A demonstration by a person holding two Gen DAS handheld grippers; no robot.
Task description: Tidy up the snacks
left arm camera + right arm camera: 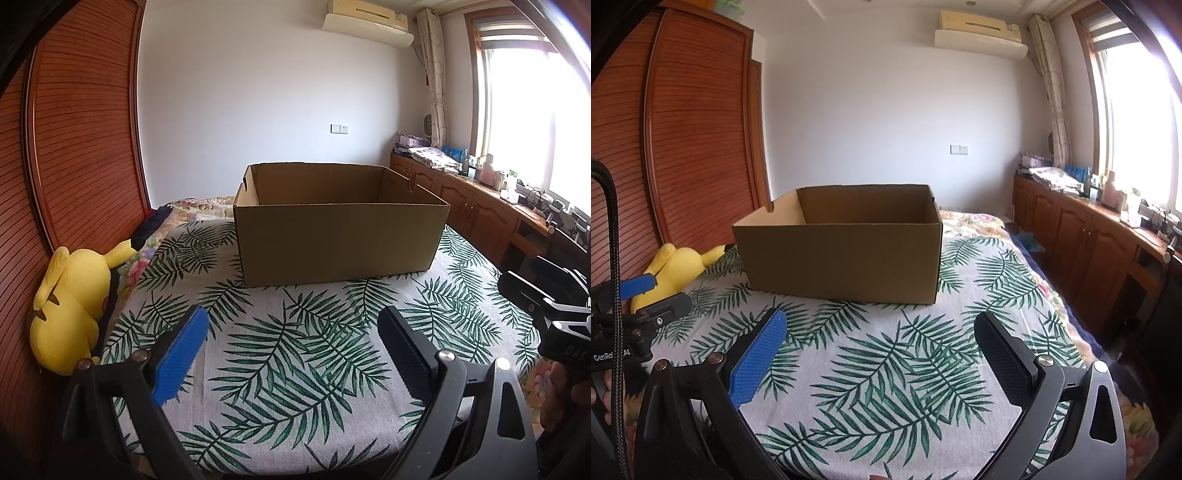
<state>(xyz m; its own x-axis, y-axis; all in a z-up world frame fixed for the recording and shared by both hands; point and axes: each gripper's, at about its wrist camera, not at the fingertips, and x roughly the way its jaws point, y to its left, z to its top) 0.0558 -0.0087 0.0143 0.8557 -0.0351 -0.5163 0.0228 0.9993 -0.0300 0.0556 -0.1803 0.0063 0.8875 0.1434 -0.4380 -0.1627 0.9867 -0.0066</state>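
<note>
On the bed (295, 369), upon the leaf-print cloth (886, 376), stands an open box (340, 236); its walls hide the floor inside. No snacks show in either view, so they may lie in the box, or out of frame and yet to be packed. Both the left claw (295, 350) and the right claw (882, 354) hang before it with fingers apart, holding nothing.
</note>
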